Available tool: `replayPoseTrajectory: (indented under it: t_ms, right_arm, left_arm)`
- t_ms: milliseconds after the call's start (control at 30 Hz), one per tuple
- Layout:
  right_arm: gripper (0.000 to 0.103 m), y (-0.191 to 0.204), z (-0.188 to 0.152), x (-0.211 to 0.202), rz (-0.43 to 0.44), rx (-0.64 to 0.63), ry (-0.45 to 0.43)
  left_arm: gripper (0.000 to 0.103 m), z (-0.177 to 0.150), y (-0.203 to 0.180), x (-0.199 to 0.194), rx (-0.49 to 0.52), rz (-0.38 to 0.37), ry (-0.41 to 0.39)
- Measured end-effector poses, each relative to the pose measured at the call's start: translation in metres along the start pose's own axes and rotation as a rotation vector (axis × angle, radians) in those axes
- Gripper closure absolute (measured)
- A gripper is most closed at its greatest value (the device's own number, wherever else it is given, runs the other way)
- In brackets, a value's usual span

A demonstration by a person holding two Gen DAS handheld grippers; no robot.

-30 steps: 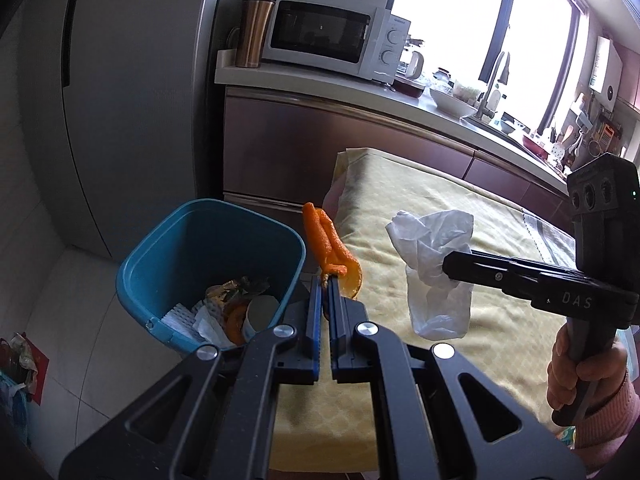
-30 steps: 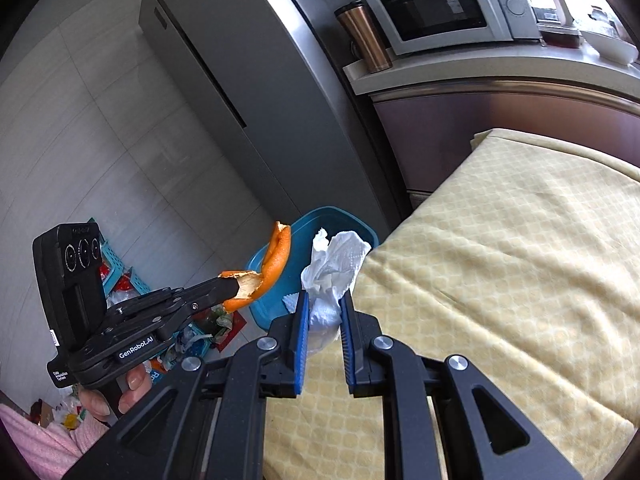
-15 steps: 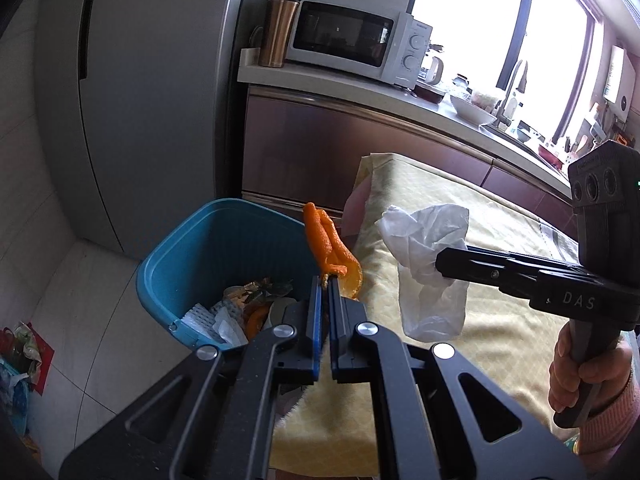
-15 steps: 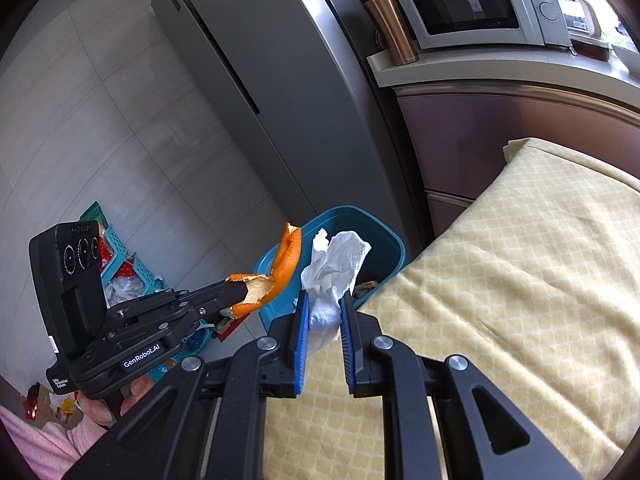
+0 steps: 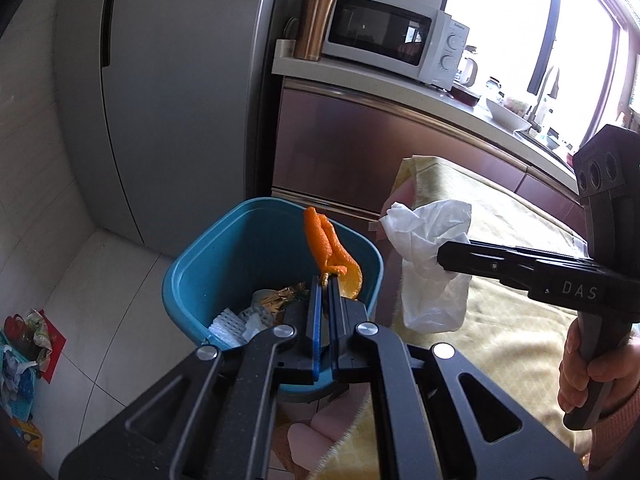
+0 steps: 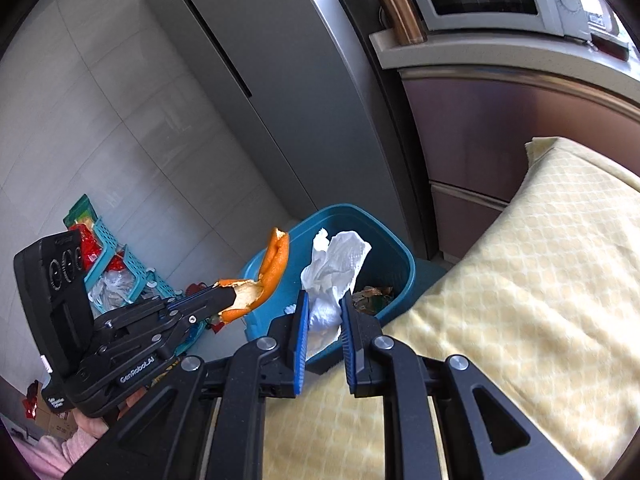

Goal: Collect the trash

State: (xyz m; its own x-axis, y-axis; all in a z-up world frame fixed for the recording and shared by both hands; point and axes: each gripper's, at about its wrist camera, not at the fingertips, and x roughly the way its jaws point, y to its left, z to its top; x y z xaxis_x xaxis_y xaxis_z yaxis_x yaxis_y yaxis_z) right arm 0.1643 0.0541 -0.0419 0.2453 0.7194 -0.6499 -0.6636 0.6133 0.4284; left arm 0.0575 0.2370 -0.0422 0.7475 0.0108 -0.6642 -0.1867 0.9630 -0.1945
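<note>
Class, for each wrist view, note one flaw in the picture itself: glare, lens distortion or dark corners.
Left wrist view: the window above the counter is blown out to white, hiding detail outside. Right wrist view: the tall grey fridge bows into a curve from fisheye distortion, and the corners are vignetted black.

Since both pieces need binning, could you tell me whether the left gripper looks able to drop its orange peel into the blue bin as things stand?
Probably yes. The left gripper, shut on the orange peel, hangs over the open blue bin, and nothing covers the bin's mouth. The right gripper, with its tissue, is beside it, not between.
</note>
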Motion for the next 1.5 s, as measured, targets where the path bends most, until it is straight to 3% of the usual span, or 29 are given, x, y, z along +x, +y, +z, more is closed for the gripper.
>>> replayPoseTrajectory:
  t_ms: [433, 700, 867, 1000, 1067, 1100, 1233, 1367, 1500]
  right_arm:
    - [0.087, 0.005, 0.014, 0.082, -0.124, -0.046, 0.176]
    - [0.071, 0.012, 0.015, 0.093, -0.176, -0.100, 0.200]
    - [0.060, 0.012, 0.012, 0.086, -0.181, -0.103, 0.166]
    - [0.059, 0.005, 0.006, 0.063, -0.168, -0.087, 0.102]
    - [0.049, 0.004, 0.003, 0.047, -0.172, -0.094, 0.055]
    - [0.044, 0.004, 0.000, 0.036, -0.171, -0.095, 0.026]
    - [0.038, 0.005, -0.014, -0.004, -0.183, -0.106, -0.068]
    - [0.024, 0.005, -0.031, -0.047, -0.220, -0.114, -0.168]
    - [0.016, 0.002, -0.051, -0.085, -0.274, -0.114, -0.256]
  left_arm:
    - [0.099, -0.003, 0.030, 0.060, -0.076, 0.016, 0.104]
    - [0.098, -0.011, 0.041, 0.089, -0.119, 0.027, 0.157]
    - [0.085, -0.014, 0.040, 0.094, -0.117, 0.012, 0.159]
    - [0.053, -0.014, 0.037, 0.081, -0.109, 0.020, 0.114]
    - [0.045, -0.014, 0.031, 0.069, -0.089, 0.020, 0.076]
    - [0.034, -0.014, 0.028, 0.062, -0.078, 0.020, 0.060]
    - [0.010, -0.013, 0.008, 0.034, -0.013, 0.026, -0.023]
    - [0.006, -0.017, -0.015, 0.009, 0.035, 0.019, -0.090]
    - [0.006, -0.019, -0.039, -0.008, 0.056, 0.011, -0.123]
